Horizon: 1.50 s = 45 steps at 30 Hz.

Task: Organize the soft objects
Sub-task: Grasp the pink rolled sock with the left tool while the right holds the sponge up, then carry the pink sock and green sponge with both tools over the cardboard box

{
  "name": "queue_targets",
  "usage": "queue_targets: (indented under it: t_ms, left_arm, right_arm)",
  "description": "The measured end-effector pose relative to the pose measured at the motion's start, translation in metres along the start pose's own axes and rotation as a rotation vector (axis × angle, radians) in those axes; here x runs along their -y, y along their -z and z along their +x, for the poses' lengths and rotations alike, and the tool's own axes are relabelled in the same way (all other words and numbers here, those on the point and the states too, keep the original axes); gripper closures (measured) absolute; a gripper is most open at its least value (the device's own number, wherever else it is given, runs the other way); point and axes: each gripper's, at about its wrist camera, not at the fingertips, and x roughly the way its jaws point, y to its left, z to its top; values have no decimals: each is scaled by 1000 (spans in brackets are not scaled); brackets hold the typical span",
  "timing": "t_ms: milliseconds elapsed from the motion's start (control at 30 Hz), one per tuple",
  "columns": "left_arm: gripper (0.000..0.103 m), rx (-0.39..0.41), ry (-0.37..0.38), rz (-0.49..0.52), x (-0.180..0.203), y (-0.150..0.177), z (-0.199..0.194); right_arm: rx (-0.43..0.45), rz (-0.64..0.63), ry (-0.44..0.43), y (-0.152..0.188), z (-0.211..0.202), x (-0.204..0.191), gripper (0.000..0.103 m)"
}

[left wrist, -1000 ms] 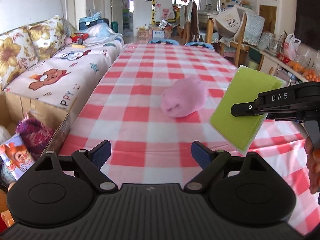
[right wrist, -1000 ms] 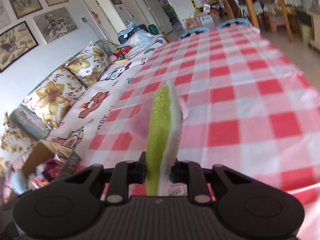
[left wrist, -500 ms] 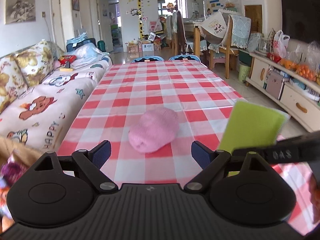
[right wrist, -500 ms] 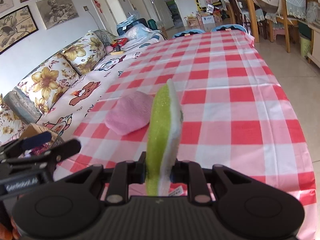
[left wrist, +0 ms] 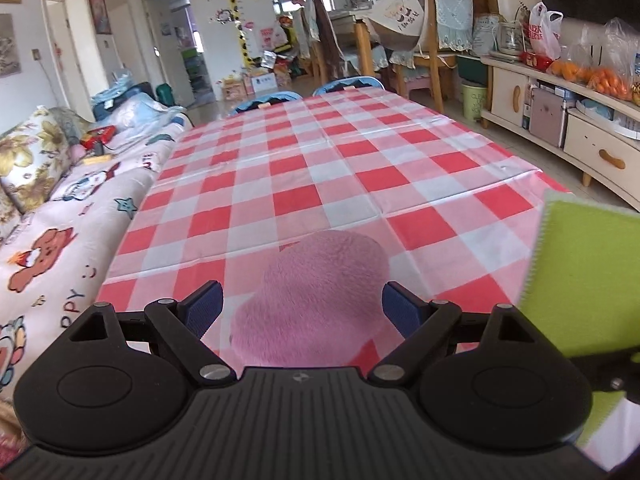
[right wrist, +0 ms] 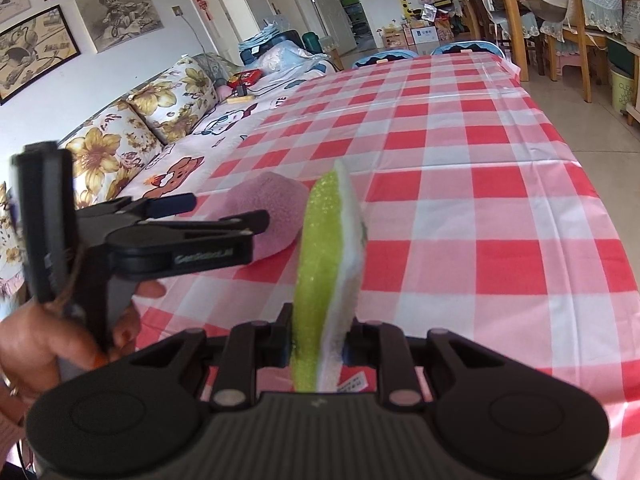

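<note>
A fluffy pink soft object lies on the red-and-white checked tablecloth near its front edge. My left gripper is open, its blue pads on either side of the pink object's near end without pinching it. It shows from the side in the right wrist view, in front of the pink object. My right gripper is shut on a green-and-white sponge, held upright on edge above the table. The sponge also shows at the right in the left wrist view.
A sofa with cartoon and floral covers runs along the table's left side. Blue chairs stand at the far end. A cabinet with bags of oranges stands to the right. A person's hand holds the left gripper.
My left gripper has moved forward to the pink object, which now sits between its open pads. The right gripper still holds the sponge, now closer beside the left gripper.
</note>
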Motion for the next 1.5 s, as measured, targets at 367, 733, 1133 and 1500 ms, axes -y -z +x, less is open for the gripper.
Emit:
queue_targets:
  t_ms: [367, 733, 1133, 1500]
  left_arm:
    - [11, -37, 95, -24, -13, 1, 47]
    - [23, -62, 65, -111, -12, 12, 32]
    - [23, -87, 15, -206, -33, 50, -17]
    - [23, -94, 7, -249, -45, 86, -64]
  right_arm:
    - [26, 41, 1, -1, 11, 3, 81]
    - [23, 20, 0, -5, 12, -10, 84]
    - [16, -23, -7, -2, 3, -28, 85]
    - [-2, -53, -32, 5, -7, -53, 85]
